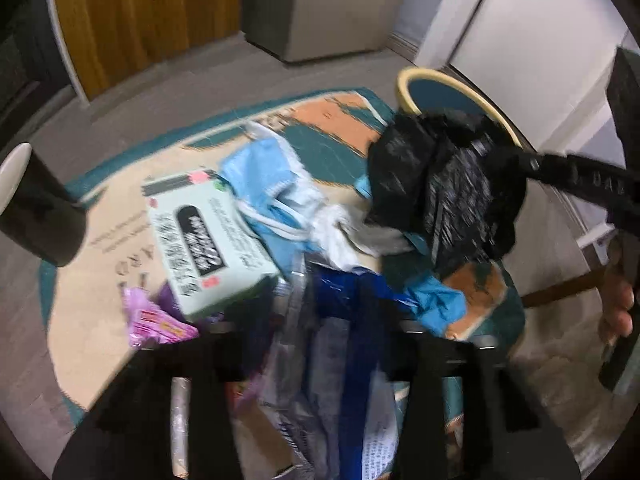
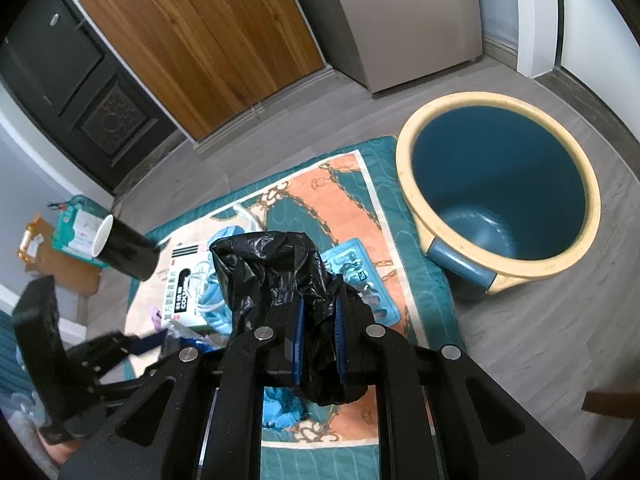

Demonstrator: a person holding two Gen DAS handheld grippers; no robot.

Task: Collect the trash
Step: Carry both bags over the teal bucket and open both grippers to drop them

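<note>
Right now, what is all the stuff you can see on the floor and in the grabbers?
bucket: one, blue inside with cream rim, on the floor beside the mat
mat: one, teal and orange, on the floor
black bag: one, black plastic, pinched in the right gripper above the mat
box: one, pale green, on the mat
face masks: a few, light blue, beside the box
pink wrapper: one, pink-purple, at the mat's edge
cup: one, black with white inside, lying on its side
right gripper: black, blue pads, shut on the bag
left gripper: black, over blurred wrappers
</note>
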